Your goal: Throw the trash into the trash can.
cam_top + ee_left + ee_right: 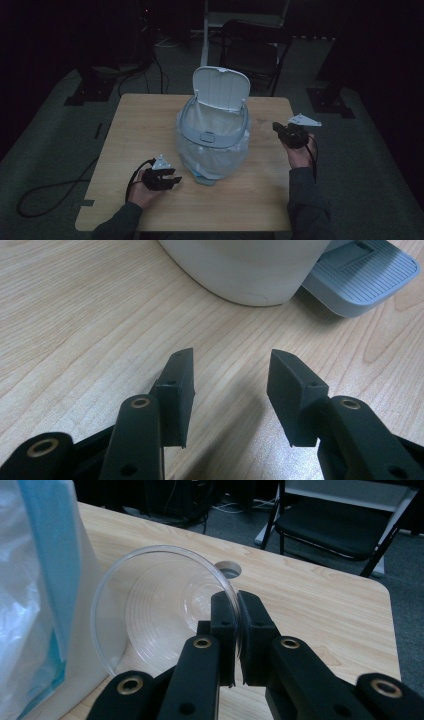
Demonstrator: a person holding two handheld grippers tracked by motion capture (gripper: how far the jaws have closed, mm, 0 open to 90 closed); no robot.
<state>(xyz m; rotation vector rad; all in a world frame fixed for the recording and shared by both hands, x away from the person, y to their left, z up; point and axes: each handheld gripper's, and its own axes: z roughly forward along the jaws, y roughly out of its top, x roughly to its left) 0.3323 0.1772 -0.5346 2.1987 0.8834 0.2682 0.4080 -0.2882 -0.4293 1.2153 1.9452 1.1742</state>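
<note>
A white pedal bin [214, 129] with its lid [221, 88] up and a plastic liner over the rim stands mid-table. My right gripper [279, 128] is to the right of it, above the table. In the right gripper view its jaws [236, 611] are shut on the rim of a clear plastic cup [155, 614], whose mouth faces the camera, close beside the liner [35, 580]. My left gripper [172, 181] rests low at the front left of the bin, open, nothing between its fingers [177, 390]. The left gripper view shows the bin's base [245, 270] and grey pedal [361, 276] just ahead.
The wooden table [140, 130] has bare room left of the bin and along its front edge. A cable hole [228, 570] lies in the tabletop behind the cup. A black chair [255, 50] stands beyond the far edge. Cables trail on the floor at left.
</note>
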